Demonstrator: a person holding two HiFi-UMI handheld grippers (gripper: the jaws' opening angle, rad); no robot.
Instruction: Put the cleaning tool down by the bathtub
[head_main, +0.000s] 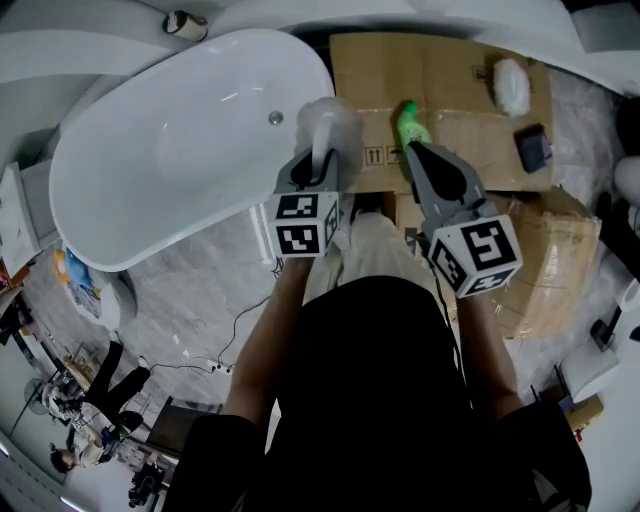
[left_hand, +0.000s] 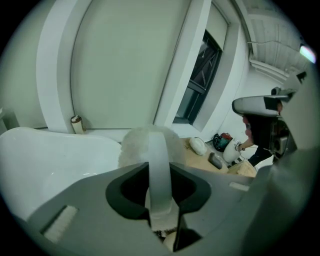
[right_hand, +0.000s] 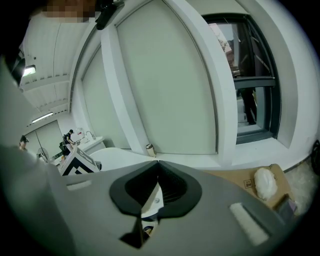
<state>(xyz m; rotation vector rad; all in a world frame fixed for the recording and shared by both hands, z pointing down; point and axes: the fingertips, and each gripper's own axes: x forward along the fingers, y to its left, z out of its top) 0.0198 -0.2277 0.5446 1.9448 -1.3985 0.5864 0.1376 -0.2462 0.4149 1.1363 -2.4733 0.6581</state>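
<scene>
A white freestanding bathtub (head_main: 180, 150) fills the upper left of the head view. My left gripper (head_main: 318, 168) is shut on the white handle (left_hand: 160, 170) of the cleaning tool, and its fluffy white head (head_main: 325, 115) sticks up past the tub's right end. The same tool (left_hand: 145, 142) rises from between the jaws in the left gripper view, with the tub (left_hand: 40, 160) behind it. My right gripper (head_main: 413, 148) is shut on a green bottle (head_main: 410, 122) over the cardboard. In the right gripper view only a white labelled part of the bottle (right_hand: 151, 202) shows in that gripper (right_hand: 157, 162).
Flattened cardboard (head_main: 450, 80) lies right of the tub, with a white fluffy pad (head_main: 510, 85) and a dark object (head_main: 533, 148) on it. A cardboard box (head_main: 550, 260) stands at the right. A small roll (head_main: 185, 25) stands on the ledge behind the tub. A cable (head_main: 240, 330) runs over the marble floor.
</scene>
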